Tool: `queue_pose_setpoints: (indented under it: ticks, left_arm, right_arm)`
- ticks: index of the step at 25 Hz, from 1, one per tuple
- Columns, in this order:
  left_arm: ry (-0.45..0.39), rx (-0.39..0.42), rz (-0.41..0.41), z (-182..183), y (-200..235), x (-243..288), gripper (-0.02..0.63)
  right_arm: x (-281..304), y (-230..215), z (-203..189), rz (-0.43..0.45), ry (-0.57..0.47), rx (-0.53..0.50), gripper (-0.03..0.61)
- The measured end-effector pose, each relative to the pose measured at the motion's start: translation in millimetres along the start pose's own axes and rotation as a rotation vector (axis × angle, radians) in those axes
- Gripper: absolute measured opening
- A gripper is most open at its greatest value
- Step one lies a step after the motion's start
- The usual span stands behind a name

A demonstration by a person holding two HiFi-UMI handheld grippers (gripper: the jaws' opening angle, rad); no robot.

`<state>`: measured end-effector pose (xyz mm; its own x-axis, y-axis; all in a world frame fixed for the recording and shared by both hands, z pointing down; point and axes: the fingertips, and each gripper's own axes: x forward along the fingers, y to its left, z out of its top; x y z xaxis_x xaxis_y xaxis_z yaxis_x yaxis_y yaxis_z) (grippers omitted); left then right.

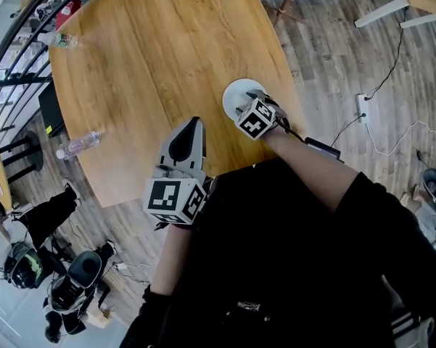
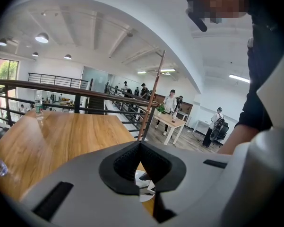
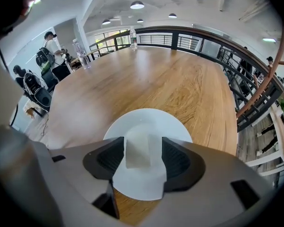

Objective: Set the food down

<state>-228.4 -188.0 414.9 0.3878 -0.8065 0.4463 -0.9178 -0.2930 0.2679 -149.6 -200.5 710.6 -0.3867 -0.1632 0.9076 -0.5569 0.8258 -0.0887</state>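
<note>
A pale, flat block of food (image 3: 137, 152) rests on a round white plate (image 3: 146, 117) near the right edge of the wooden table (image 1: 152, 49). My right gripper (image 3: 142, 143) points steeply down over the plate (image 1: 234, 95) with its jaws on either side of the food; a gap shows beside the right pad, so the jaws stand open. In the head view the right gripper (image 1: 251, 101) covers the food. My left gripper (image 1: 194, 123) hovers left of the plate above bare table, and its jaws (image 2: 140, 144) meet at the tips with nothing in them.
Two water bottles lie on the table, one (image 1: 78, 145) at the left edge and one (image 1: 62, 40) at the far left. A railing (image 3: 255, 86) runs past the table's right side. A power strip (image 1: 361, 107) and cables lie on the floor.
</note>
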Motion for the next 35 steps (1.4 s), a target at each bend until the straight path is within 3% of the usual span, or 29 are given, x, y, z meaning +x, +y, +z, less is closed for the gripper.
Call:
queue_pose_setpoints:
  ticks: [10,17,28,35]
  left_arm:
    - [-0.006,0.069,-0.059,13.6,-9.7,-0.3,0.000]
    - [0.000,0.099,-0.109,19.9,-14.4,5.8,0.000]
    - [-0.015,0.156,-0.159,32.6,-27.3,14.7,0.000]
    - [-0.063,0.165,-0.181,47.0,-33.5,11.5,0.000]
  right_arm:
    - [-39.8,-7.9,44.2,-0.013,-0.153,0.127,0.239]
    - [-109.9,-5.0,87.0,0.011,-0.348,0.196,0.138]
    - [-233.8,41.1,146.5,0.111,-0.695,0.164,0.033]
    - [-276.2,48.5,160.2,0.121,-0.788,0.141,0.019]
